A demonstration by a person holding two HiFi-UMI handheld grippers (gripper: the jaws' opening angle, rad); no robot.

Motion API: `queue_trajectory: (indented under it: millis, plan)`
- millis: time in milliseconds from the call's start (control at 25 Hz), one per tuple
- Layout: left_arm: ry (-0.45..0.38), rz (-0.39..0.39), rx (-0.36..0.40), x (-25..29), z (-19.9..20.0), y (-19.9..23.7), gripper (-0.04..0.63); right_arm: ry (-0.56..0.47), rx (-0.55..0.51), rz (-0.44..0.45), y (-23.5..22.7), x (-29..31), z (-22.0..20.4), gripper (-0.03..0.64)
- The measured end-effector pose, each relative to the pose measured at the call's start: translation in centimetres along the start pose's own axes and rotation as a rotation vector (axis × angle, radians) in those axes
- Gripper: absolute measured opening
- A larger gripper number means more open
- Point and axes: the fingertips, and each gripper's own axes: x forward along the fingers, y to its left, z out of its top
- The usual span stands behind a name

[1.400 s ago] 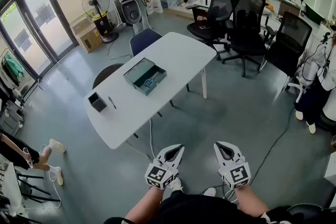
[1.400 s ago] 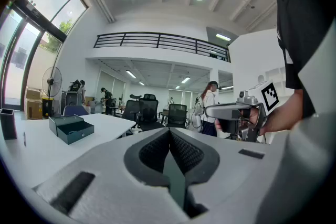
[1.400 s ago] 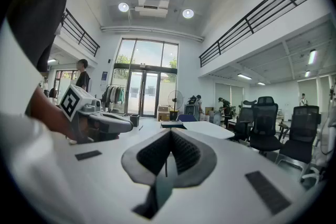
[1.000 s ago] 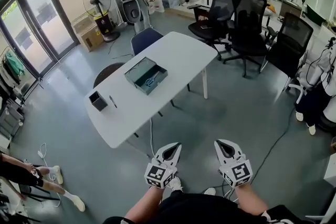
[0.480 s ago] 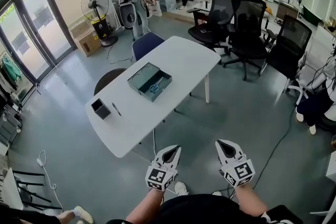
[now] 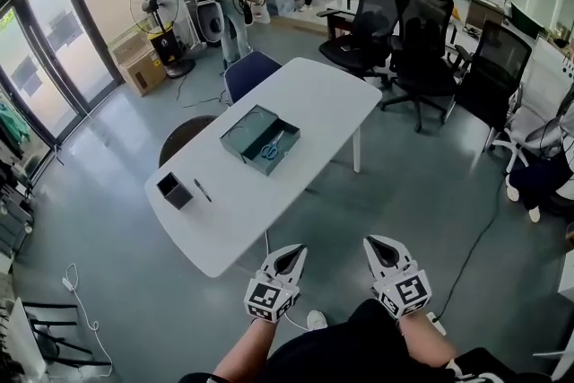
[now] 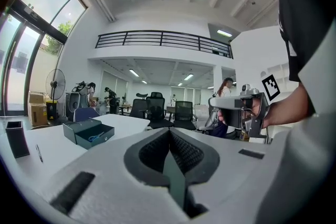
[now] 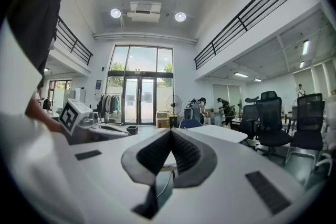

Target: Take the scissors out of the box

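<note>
- The left gripper point(image 6: 297, 252) is held low in front of the person, short of the near edge of the white table point(image 6: 309, 99). Its jaws are pressed together, tip to tip, with nothing between them.
- The right gripper point(image 6: 372, 241) hangs just beside the left one, on its right and at about the same height. Its jaws are closed too, and they hold nothing.
- The box point(image 6: 260, 139), dark teal and open, sits on the table well ahead of both grippers and somewhat left of the left gripper's line. In the left gripper view the box point(image 7: 88, 131) shows left of the closed jaw tips.
- The scissors point(image 6: 272, 148), with blue handles, lie flat inside the box, in the part nearer the grippers. Neither gripper touches them.
- A black pen holder point(image 6: 175, 190) stands on the table further left of the left gripper and nearer to it than the box. A pen point(image 6: 203, 190) lies just beside the holder, on the side toward the grippers' line.
- Office chairs point(image 6: 421, 40) stand beyond the table's far end, ahead of the right gripper and well apart from it.
</note>
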Motion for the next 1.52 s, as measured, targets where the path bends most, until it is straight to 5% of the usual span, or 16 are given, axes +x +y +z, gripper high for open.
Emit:
queue_trajectory:
  millis: [1080, 1520]
  plan:
    - [0.033, 0.193, 0.022, 19.8, 3.2, 7.2, 0.014, -0.018, -0.001, 0.227, -17.6, 13.3, 0.3, 0.006]
    - [0.055, 0.338, 0.025, 21.2, 2.7, 12.4, 0.014, 0.010, 0.020, 0.305, -21.5, 19.3, -0.6, 0.006]
